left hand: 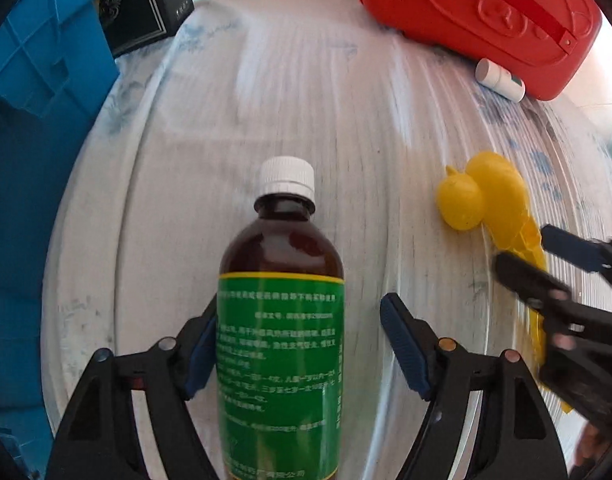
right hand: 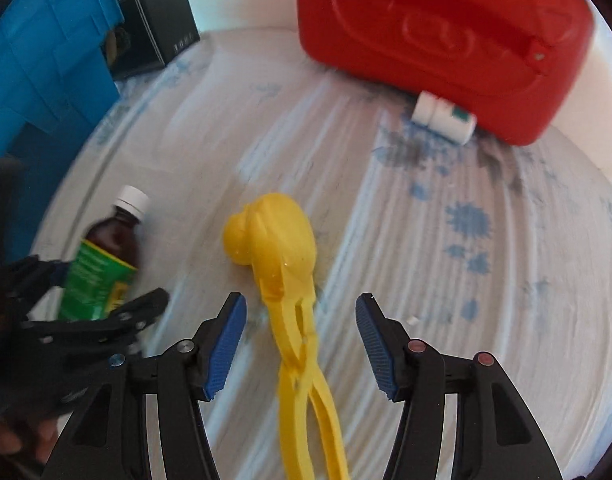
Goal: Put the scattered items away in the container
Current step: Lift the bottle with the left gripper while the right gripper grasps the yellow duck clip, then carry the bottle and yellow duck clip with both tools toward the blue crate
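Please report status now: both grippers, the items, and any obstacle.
Left gripper open around brown bottle. Right gripper open around yellow tongs. Blue crate at left; path unobstructed.

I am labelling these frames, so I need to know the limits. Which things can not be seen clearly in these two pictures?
- Blue container: the frame edge cuts it off in both views, so its inside is hidden.
- Brown bottle: label text blurred; base cut off in the left wrist view.
- Yellow tongs: handle ends run off the bottom edge.
- Small white bottle: label too small to read.
- Left claw: contact with the bottle unclear.
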Motion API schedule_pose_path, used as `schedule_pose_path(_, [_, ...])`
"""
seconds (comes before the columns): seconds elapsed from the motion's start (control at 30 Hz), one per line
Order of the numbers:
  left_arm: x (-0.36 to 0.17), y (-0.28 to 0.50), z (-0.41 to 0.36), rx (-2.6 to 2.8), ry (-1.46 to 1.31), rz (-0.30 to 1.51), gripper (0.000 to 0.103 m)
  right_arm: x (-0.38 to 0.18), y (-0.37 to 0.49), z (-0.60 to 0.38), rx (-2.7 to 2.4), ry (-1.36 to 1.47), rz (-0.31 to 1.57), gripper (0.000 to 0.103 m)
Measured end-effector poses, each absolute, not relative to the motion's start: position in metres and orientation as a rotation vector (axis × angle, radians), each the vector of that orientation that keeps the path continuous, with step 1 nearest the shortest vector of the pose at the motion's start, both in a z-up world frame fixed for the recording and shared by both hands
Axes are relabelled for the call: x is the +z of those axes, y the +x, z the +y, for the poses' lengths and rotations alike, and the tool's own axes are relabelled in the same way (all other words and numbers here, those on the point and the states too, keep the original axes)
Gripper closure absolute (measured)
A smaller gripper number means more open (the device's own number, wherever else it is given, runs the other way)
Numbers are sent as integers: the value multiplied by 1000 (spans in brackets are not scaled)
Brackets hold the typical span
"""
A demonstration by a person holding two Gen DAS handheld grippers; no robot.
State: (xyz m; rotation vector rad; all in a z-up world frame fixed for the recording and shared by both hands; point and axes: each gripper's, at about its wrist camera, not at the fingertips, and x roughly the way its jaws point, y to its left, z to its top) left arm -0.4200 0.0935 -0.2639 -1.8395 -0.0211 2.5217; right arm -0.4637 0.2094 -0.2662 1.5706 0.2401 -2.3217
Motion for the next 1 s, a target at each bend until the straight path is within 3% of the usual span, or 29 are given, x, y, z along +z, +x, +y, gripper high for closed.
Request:
schedule_pose_path(0.1, [-261, -418, 92, 2509, -1858, -29, 31, -281, -468, 202, -2343, 1552, 290, 54])
schedule_pose_path(0.17, [-257, -412, 88, 2527, -1851, -29, 53, -280, -468, 199, -2351, 1521, 299, 74])
schedule_pose_path(0.27, [-252, -404, 80, 2529, -1828, -108, 52, -278, -465, 202, -2343, 1515, 258, 74])
schedule_pose_path(1.0, [-121, -276, 121, 2700, -1443, -47, 52, -144, -330, 260, -2516, 1256, 60, 75])
